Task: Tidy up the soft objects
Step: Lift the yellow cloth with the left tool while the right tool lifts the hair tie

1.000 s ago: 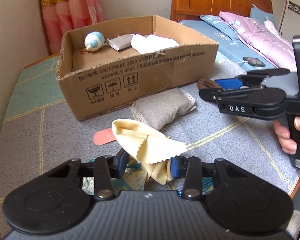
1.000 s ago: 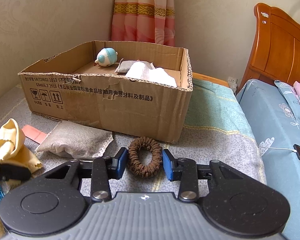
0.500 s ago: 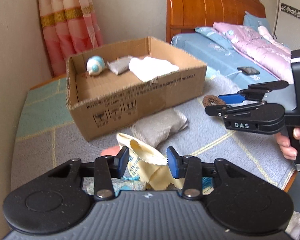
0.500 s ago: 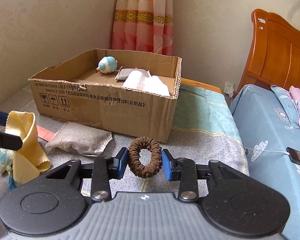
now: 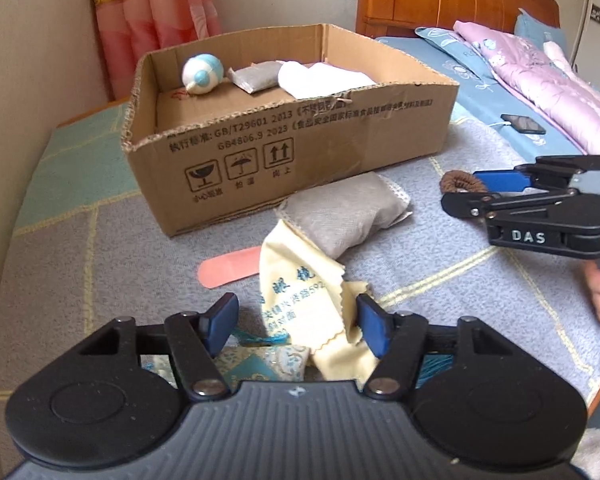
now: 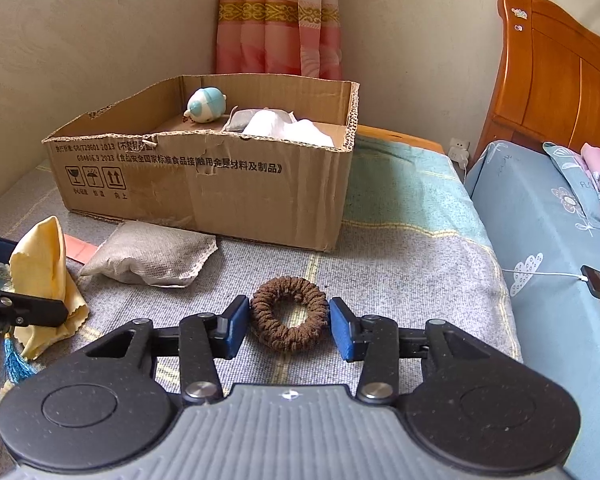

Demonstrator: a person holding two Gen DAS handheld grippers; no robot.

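Left gripper: jaws just opened, yellow lens cloth slack between them, unpinched, slumped on the bed beside the grey sachet. Right gripper: jaws just widened, bracketing the brown scrunchie, probably released short of the cardboard box

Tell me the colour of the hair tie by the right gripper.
The hair tie is dark brown; right wrist view.

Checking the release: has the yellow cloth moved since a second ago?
Yes. The yellow cloth has shifted toward the grey pouch. In the left wrist view it now overlaps the pouch's near edge and covers the end of the pink strip.
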